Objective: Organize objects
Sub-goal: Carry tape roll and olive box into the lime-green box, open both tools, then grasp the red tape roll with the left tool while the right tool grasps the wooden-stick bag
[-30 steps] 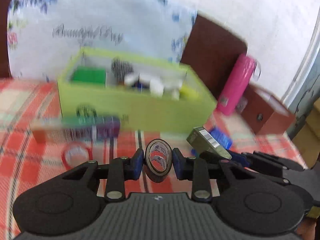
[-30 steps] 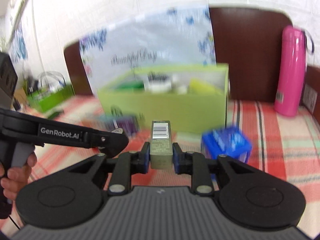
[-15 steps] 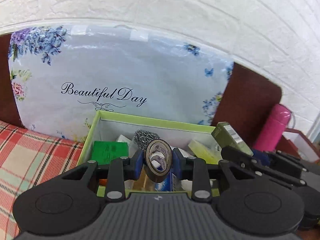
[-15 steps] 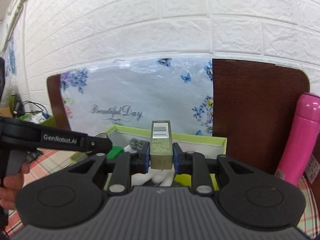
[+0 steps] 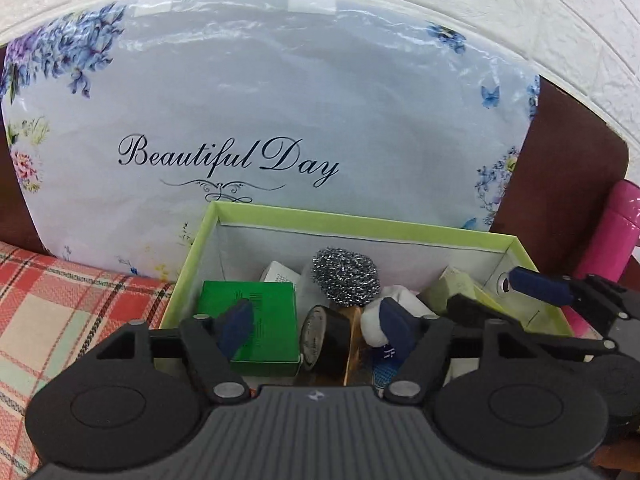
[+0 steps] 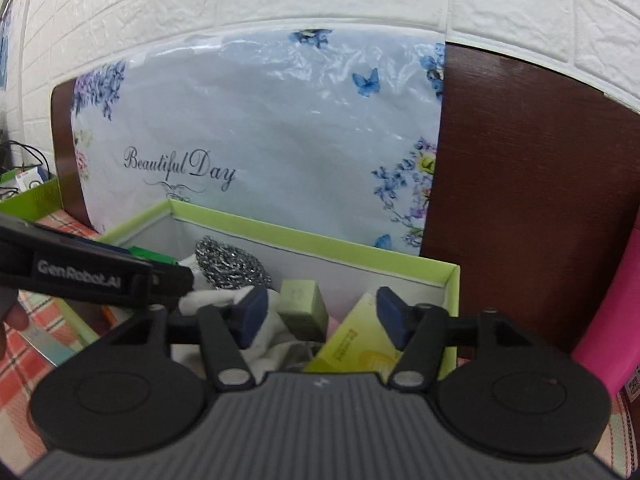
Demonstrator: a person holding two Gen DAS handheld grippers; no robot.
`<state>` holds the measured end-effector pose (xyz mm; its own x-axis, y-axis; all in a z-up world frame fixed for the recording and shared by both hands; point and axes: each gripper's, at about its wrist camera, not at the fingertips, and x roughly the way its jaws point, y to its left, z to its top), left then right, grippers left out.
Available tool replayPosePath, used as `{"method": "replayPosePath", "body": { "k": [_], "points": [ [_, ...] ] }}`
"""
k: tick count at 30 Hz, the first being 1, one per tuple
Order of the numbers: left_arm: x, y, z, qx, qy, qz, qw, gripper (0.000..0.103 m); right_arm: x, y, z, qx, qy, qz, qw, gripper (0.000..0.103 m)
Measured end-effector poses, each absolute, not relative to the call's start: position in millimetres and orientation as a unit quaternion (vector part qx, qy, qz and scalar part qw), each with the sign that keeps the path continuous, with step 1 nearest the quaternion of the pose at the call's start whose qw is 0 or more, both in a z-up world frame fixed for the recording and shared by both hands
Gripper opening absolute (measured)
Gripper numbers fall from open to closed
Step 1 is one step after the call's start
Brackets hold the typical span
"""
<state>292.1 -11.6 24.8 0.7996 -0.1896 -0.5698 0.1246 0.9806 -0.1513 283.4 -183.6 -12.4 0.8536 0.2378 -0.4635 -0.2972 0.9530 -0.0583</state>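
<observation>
Letting go: both my grippers are standing wide open over the green box [image 5: 360,226], where half a second ago each was clamped on something.
Tape roll [image 5: 326,338]: it is now lying on its side inside the box, between the green packet [image 5: 256,320] and the white cloth [image 5: 374,322], no longer pinched by my left gripper [image 5: 316,328].
Olive carton [image 6: 302,310]: it is now sitting in the box just beside the yellow packet [image 6: 360,344], with my right gripper [image 6: 318,316] spread apart in front of it and touching nothing.
Fingers: on both hands the blue pads [image 5: 238,326] are parted and holding nothing.
Box contents: a steel scourer [image 5: 346,280] is resting toward the back wall, behind the tape.
Meaning for the task: I am judging both drops done, so these two items are counting as stored.
Surroundings: the box is standing on the plaid cloth [image 5: 60,304], against the floral bag [image 5: 280,120], with a pink bottle [image 5: 608,236] to its right.
</observation>
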Motion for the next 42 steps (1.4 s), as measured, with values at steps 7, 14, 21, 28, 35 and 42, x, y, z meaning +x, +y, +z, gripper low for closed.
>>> {"method": "replayPosePath", "body": {
  "k": [7,14,21,28,35,42],
  "points": [
    [286.4,-11.3,26.7,-0.059,0.307,-0.075,0.947,0.076,276.4,-185.9,-14.1,-0.054,0.227,0.148,0.961,0.082],
    [258.9,-8.8,43.1,-0.054,0.295,-0.049,0.953,0.076,256.2,-190.1,4.8,-0.04,0.204,0.152,0.966,0.089],
    [220.0,-8.9,51.4,-0.049,0.284,-0.037,0.957,0.076,214.9,-196.3,21.0,-0.025,0.181,0.161,0.97,0.095],
    [182.9,-12.9,47.4,-0.049,0.287,-0.033,0.956,0.076,168.7,-201.1,28.8,-0.017,0.175,0.163,0.971,0.101],
    [153.1,-17.5,37.3,-0.048,0.296,-0.032,0.953,0.076,125.1,-205.1,25.9,-0.02,0.185,0.16,0.969,0.103],
    [133.6,-18.0,26.4,-0.042,0.307,-0.024,0.95,0.076,89.7,-212.3,16.7,-0.005,0.199,0.154,0.968,0.103]
  ]
}}
